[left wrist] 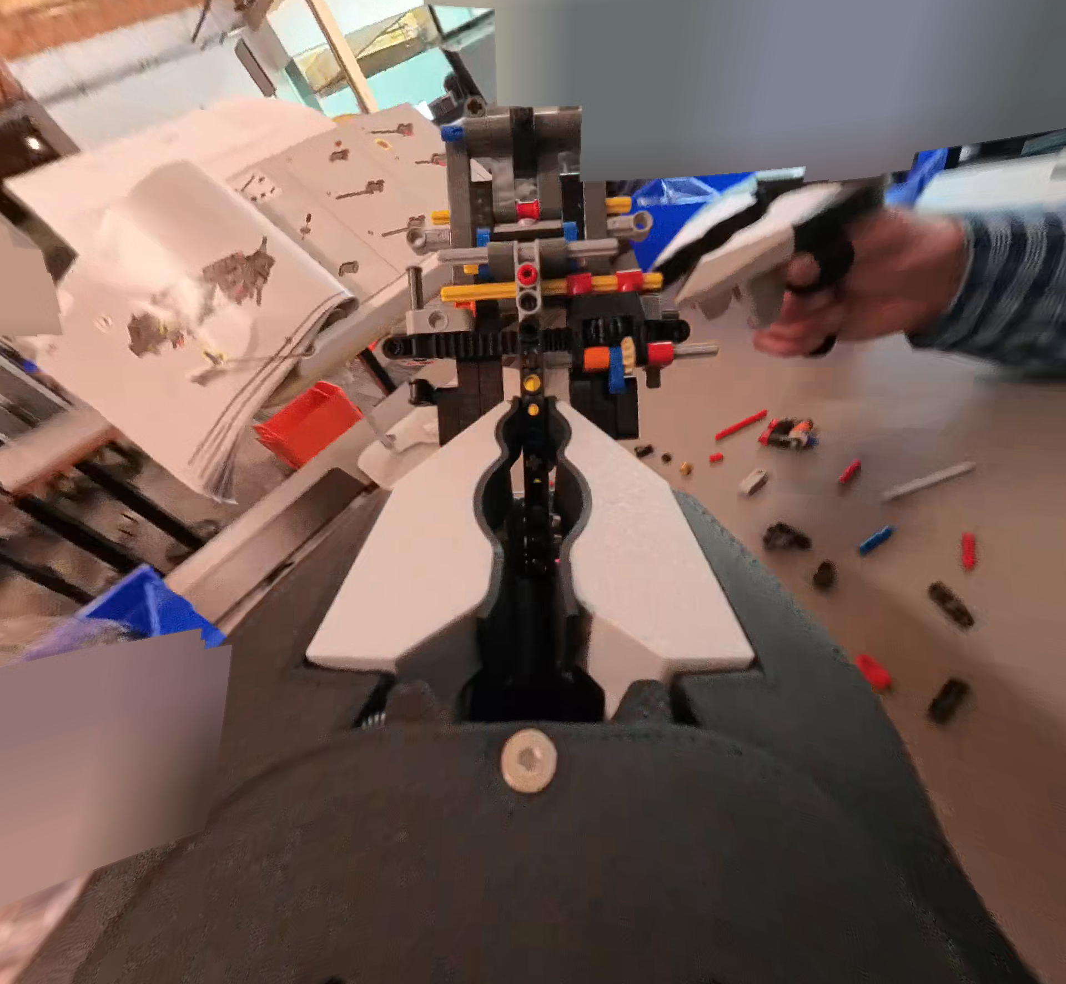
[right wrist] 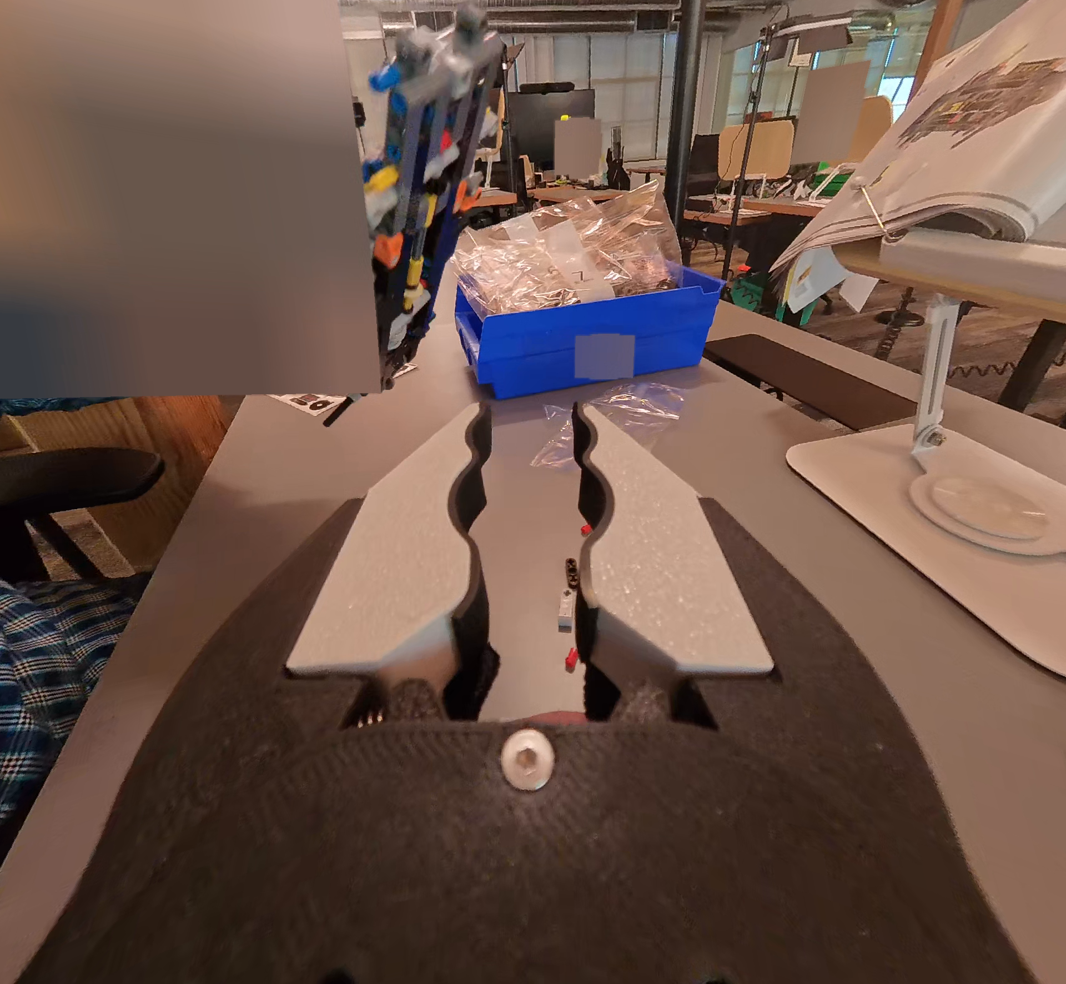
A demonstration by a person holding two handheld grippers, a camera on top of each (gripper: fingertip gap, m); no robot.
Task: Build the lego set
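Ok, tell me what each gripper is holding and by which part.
The left gripper is shut on the lego assembly, pinching its black bottom beam. The right gripper is open and holds nothing.

Handwritten marks stand on white labels (right wrist: 578,258) stuck to the clear bags (right wrist: 568,249) in the blue bin (right wrist: 588,347). The open booklet (right wrist: 975,131) on the stand bears printed diagrams; any print there is too small to read. Nothing else is readable.
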